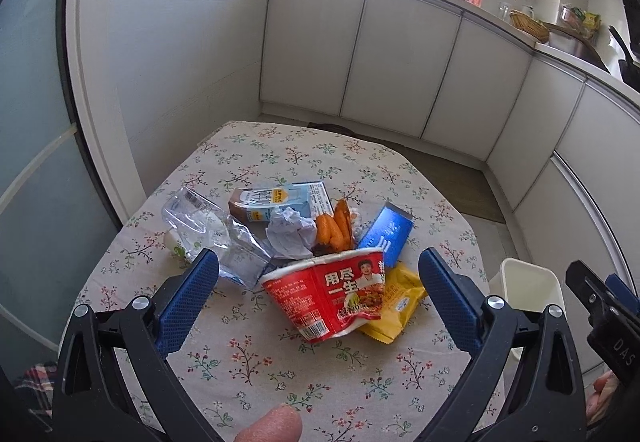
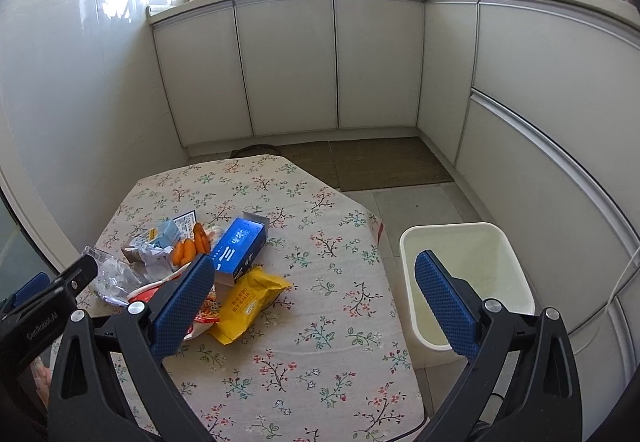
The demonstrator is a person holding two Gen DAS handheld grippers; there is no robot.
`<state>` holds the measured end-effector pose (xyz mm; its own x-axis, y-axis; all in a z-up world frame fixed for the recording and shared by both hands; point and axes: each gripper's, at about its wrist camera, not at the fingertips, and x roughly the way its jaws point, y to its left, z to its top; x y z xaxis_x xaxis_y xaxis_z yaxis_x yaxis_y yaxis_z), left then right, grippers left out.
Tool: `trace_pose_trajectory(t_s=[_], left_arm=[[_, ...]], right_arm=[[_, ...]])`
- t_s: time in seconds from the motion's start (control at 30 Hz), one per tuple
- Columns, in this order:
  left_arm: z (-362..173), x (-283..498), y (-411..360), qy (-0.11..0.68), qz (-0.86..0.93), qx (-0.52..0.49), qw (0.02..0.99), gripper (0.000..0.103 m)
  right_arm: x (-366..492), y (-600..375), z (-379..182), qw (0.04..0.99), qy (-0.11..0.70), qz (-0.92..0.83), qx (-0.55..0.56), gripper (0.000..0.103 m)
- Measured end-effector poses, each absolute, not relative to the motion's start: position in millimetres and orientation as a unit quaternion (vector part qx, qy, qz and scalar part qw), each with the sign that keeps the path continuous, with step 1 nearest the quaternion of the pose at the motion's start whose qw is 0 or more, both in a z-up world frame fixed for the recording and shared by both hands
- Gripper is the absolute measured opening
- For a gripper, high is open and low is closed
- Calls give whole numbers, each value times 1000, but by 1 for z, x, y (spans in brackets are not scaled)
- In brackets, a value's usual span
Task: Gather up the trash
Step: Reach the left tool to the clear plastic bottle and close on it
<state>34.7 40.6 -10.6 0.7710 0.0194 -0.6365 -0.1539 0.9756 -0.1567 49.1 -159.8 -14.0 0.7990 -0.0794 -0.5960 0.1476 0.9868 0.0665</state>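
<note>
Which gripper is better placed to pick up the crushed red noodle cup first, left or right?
Left. The left gripper is open, with the crushed red noodle cup lying directly between its fingers. The right gripper, also open, points more toward the white plastic bin beside the table.

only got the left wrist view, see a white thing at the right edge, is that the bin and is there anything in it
Observer: Yes, it is the white bin, standing on the floor beside the table. The right wrist view looks into it, and it looks empty.
Operator: where is the right claw
Observer: The right claw is open, its span reaching from the trash pile across the table edge to the bin.
Operator: the yellow packet is half hidden behind the red cup for me, is it free
Observer: In the right wrist view the yellow packet lies flat on the cloth; its far end is tucked under the blue box, and its other end is free.
</note>
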Motion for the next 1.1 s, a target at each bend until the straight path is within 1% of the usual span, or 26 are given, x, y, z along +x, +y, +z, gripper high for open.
trace_pose_trajectory(t_s=[0.17,0.3,0.43,0.5,0.6,0.77,0.97,1.1], left_arm=[[7,72,100,360,68,-168,915,96],[2,105,157,398,68,-221,888,96],[-38,125,196,444,50,-291,846,96],[-68,131,204,467,47,-322,822,96],[-106,139,208,507,57,-359,781,96],[-132,144,219,510,89,-393,760,96],[-171,134,229,512,114,-490,696,96],[-178,131,233,506,113,-512,685,96]], right_arm=[[72,-162,-1,944,324,-41,48,97],[88,-163,-8,942,333,-12,45,97],[107,-166,-35,925,371,36,78,97],[115,-165,-45,913,392,58,99,97],[123,-163,-52,906,402,67,114,97],[132,-157,-61,899,418,68,114,97],[138,-152,-71,891,439,67,99,97],[140,-153,-77,886,448,63,100,97]])
